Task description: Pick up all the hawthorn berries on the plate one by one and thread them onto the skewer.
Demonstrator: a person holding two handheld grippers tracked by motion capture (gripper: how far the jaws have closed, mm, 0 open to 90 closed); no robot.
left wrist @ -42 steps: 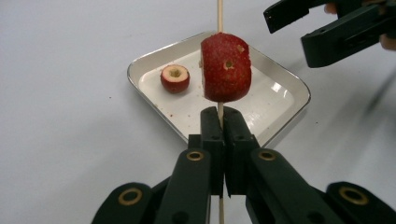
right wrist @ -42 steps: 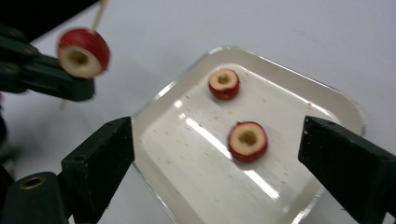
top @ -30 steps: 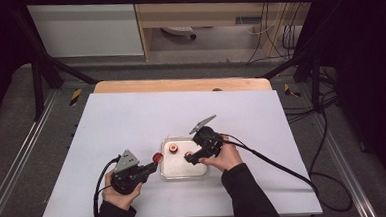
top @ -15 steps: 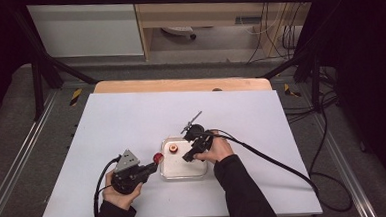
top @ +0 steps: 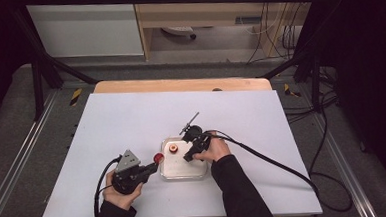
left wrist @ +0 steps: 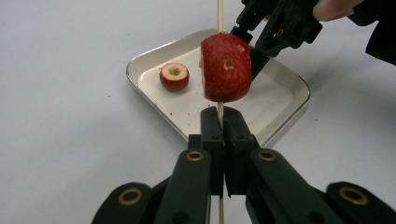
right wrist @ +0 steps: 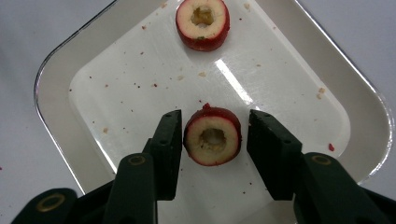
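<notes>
My left gripper [left wrist: 220, 116] is shut on a thin wooden skewer [left wrist: 219, 11] that runs through a red cored fruit piece [left wrist: 226, 67]. In the high view this gripper [top: 151, 166] holds the fruit [top: 158, 158] just off the left rim of a steel tray [top: 200, 172]. My right gripper [right wrist: 214, 116] points down into the tray [right wrist: 56, 70]. Its jaws have just been closing around a cored red slice [right wrist: 212, 137]. Thin gaps remain on both sides, so it is open. A second slice [right wrist: 203, 16] lies farther off in the tray.
The tray sits near the middle front of a white tabletop [top: 131, 116] with a wooden edge [top: 179, 84] at the back. Black cables [top: 274, 159] trail from both grippers. Crumbs speck the tray floor [right wrist: 140, 84].
My right gripper has shifted slightly left and dipped into the tray, and its jaws have narrowed. The left gripper with the skewer has stayed put.
</notes>
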